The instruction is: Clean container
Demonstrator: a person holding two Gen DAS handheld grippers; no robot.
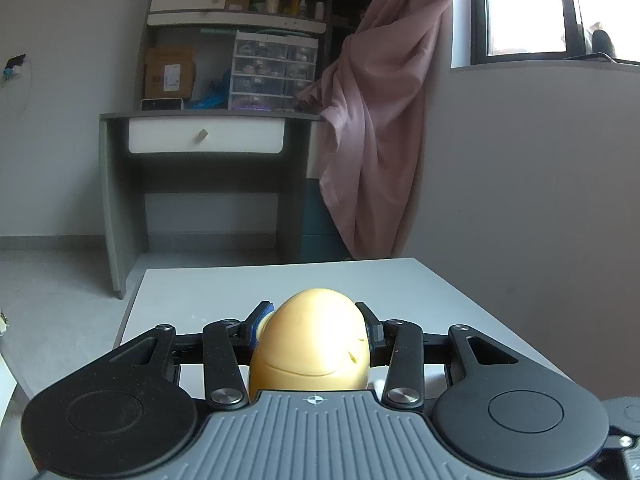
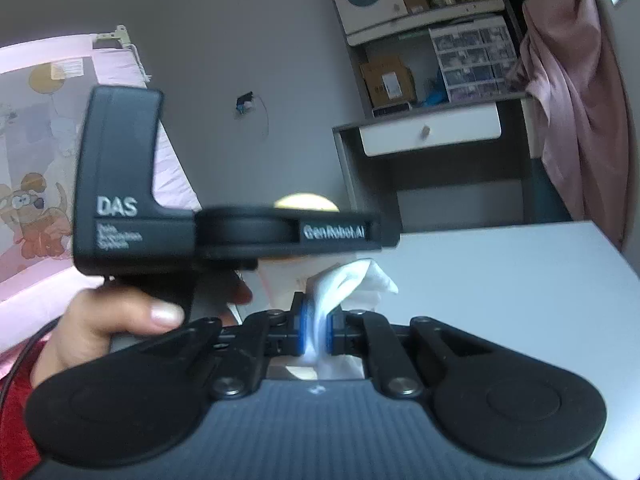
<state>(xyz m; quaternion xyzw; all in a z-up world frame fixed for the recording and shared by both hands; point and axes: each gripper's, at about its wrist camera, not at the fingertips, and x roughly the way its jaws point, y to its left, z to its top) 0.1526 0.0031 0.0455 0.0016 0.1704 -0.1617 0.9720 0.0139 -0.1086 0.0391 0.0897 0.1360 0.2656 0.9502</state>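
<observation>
1. The grey table [image 1: 400, 288] fills the lower middle of both views, its far edge towards a grey desk [image 1: 208, 118] with a white drawer [image 1: 206, 138] under cluttered shelves, and a pink curtain [image 1: 380, 120] hangs to the right beside a window [image 1: 528, 4].
2. In the right wrist view the left gripper [image 2: 340, 236] crosses the frame side-on as a black body lettered "DAS" and "GenRobot.AI", held from below by the person's hand [image 2: 112, 324] with a red sleeve [image 2: 16, 420] at the wrist.
3. The left gripper [image 1: 316, 328] in its own view is clamped around an egg-shaped yellow container [image 1: 316, 340], one finger on each flank; the container stands upright above the table, just ahead of the camera. In the right wrist view only its pale top [image 2: 306, 202] peeks over the left gripper's body.
4. The right gripper [image 2: 316, 328] is closed tight on a crumpled white tissue [image 2: 352, 280], pinched between its blue pads [image 2: 303, 326]; the tissue fans out up and to the right, just below the left gripper's body.
</observation>
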